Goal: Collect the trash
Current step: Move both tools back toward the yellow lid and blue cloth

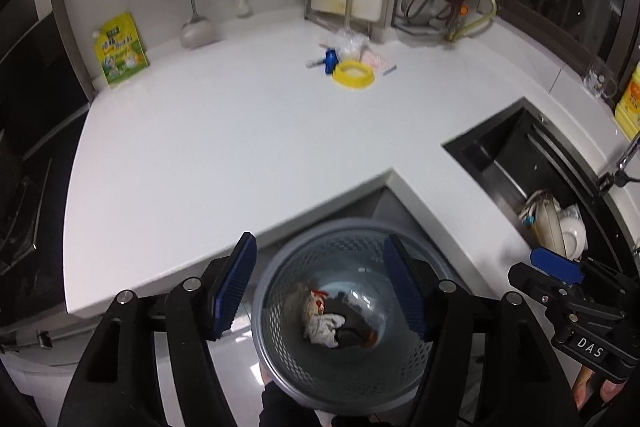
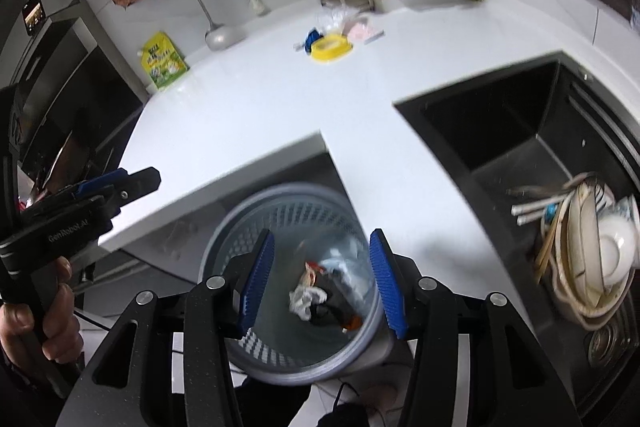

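Grey mesh bin (image 1: 340, 367) – crumpled trash (image 1: 324, 327) inside | left gripper (image 1: 320, 291) – jaws apart, empty | right gripper (image 2: 320, 279) likewise

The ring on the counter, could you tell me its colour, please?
Yellow; the ring shows best in the left wrist view.

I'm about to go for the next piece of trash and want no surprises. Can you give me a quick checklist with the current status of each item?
1. Left gripper empty, pads apart: ok.
2. Right gripper empty, pads apart: ok.
3. Waste basket under both grippers, trash already inside: ok.
4. Trash left on the counter, the pile by the yellow ring: not ok, still to collect.
5. Path across the counter to the pile free: ok.
6. What is in the pile besides the ring: cannot tell.
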`<state>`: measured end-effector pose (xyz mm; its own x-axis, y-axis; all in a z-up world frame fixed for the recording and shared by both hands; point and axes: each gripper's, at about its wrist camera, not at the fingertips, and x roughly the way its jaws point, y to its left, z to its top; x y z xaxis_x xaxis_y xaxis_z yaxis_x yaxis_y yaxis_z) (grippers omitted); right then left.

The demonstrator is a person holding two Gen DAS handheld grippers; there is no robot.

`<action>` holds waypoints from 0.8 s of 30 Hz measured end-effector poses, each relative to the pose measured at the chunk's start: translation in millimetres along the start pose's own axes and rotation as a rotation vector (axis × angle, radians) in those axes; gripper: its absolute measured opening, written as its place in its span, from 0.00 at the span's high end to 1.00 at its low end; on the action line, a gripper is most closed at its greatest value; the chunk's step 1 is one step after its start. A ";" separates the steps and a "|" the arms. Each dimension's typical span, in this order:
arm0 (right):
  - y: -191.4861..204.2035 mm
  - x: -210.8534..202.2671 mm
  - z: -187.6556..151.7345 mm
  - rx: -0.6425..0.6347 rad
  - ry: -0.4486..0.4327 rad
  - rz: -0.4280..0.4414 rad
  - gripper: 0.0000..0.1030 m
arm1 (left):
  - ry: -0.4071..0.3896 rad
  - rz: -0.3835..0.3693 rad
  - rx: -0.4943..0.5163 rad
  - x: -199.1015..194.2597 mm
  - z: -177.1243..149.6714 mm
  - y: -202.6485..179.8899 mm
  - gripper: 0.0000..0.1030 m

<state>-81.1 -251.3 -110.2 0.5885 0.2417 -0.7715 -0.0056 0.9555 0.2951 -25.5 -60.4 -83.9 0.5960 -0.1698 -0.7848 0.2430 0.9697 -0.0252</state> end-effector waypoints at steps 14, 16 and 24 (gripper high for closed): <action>23.2 -2.3 136.0 -0.082 -0.235 -0.030 0.49 | -0.238 -0.010 0.006 -8.4 143.1 24.8 0.29; 27.1 -2.8 160.7 -0.096 -0.277 -0.030 0.46 | -0.266 -0.007 0.014 -3.5 165.6 26.8 0.28; 25.7 53.9 229.8 -0.128 -0.313 -0.047 0.41 | -0.295 0.000 0.037 51.3 219.8 38.9 0.24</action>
<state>136.2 -252.6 -14.6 0.8098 0.1520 -0.5666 -0.0621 0.9826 0.1749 182.8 -70.0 11.0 0.7917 -0.2185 -0.5705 0.2675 0.9636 0.0022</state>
